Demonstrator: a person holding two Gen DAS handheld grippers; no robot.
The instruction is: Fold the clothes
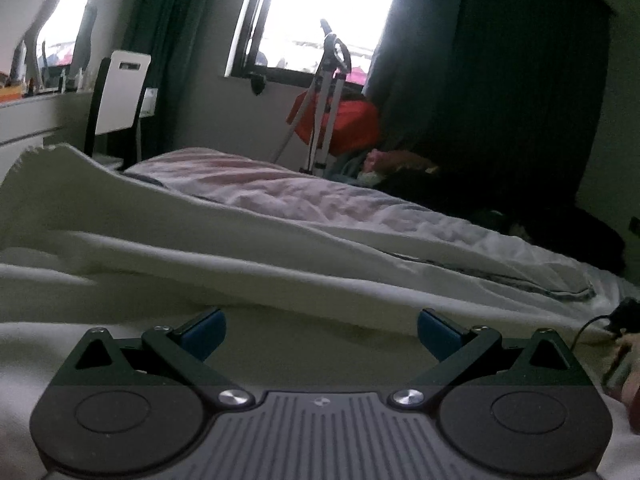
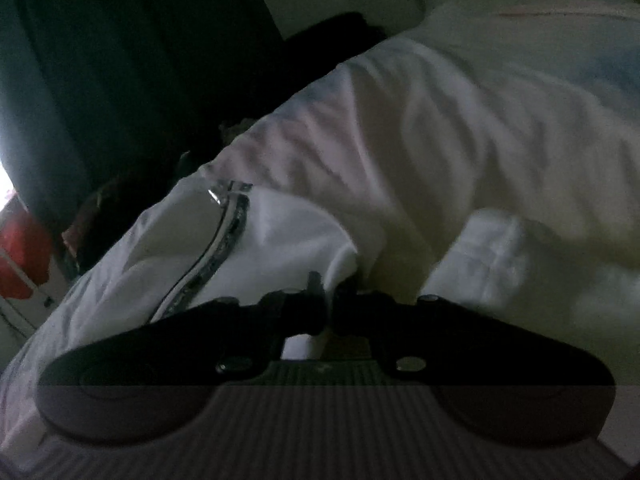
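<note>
We hold our left gripper [image 1: 320, 334] low over the bed [image 1: 460, 240]. Its two blue pads [image 1: 204, 332] are far apart, so it is wide open, and nothing sits between them. Just past the pads, a long white cloth [image 1: 180, 240] lies across the bed in soft folds. One end of it is lifted up on the left side of the bed. Farther along the bed lies a pale pink cover [image 1: 280, 188], all wrinkled.

Beyond the bed there is a bright window [image 1: 328, 12] with dark curtains [image 1: 480, 80] beside it. A metal stand [image 1: 326, 100] rises at the far side of the bed, with a red thing [image 1: 348, 124] behind it. A white chair [image 1: 122, 92] stands by the bed's left side, near a mirror [image 1: 60, 36]. A black cord [image 1: 596, 324] lies on the bed at the right.

Our right gripper [image 2: 328, 300] is dark and hard to see. Its two fingers are pulled in close together, and a bit of the white garment [image 2: 280, 232] is pinched between them. This garment lies on the bed too, and it has a shiny zipper [image 2: 224, 232] running down it. A thick white fold [image 2: 492, 248] sits on the bed just to the right of the gripper.
</note>
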